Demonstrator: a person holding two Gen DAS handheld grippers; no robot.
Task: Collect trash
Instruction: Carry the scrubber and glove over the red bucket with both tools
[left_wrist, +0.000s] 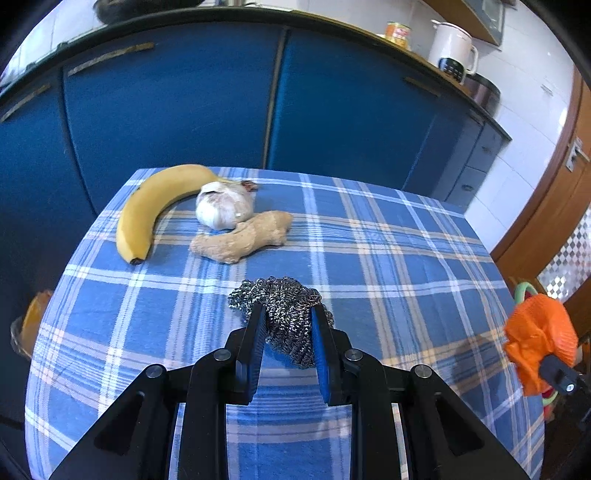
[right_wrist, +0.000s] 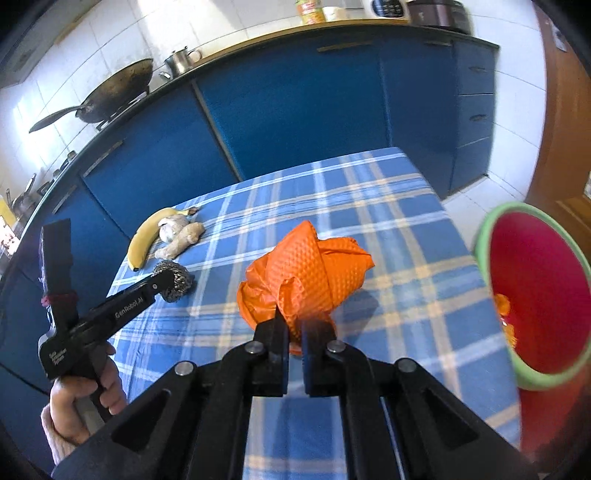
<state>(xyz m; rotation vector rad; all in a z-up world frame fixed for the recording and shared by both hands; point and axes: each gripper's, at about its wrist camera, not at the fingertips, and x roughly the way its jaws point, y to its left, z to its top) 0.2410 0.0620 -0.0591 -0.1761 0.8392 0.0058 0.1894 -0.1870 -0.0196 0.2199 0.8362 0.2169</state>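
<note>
My left gripper (left_wrist: 289, 314) is shut on a steel wool scrubber (left_wrist: 286, 299) that rests on the blue plaid tablecloth (left_wrist: 388, 258); it also shows in the right wrist view (right_wrist: 176, 279). My right gripper (right_wrist: 293, 325) is shut on a crumpled orange glove (right_wrist: 310, 273) and holds it above the table near the right edge; the glove also shows in the left wrist view (left_wrist: 537, 341). A red bin with a green rim (right_wrist: 535, 295) stands tilted at the right, with orange scraps inside.
A banana (left_wrist: 151, 206), a garlic bulb (left_wrist: 224, 205) and a ginger root (left_wrist: 243, 236) lie together at the table's far left. Blue cabinets (left_wrist: 184, 103) stand behind the table. A wok (right_wrist: 118, 92) and a kettle (left_wrist: 452, 50) sit on the counter.
</note>
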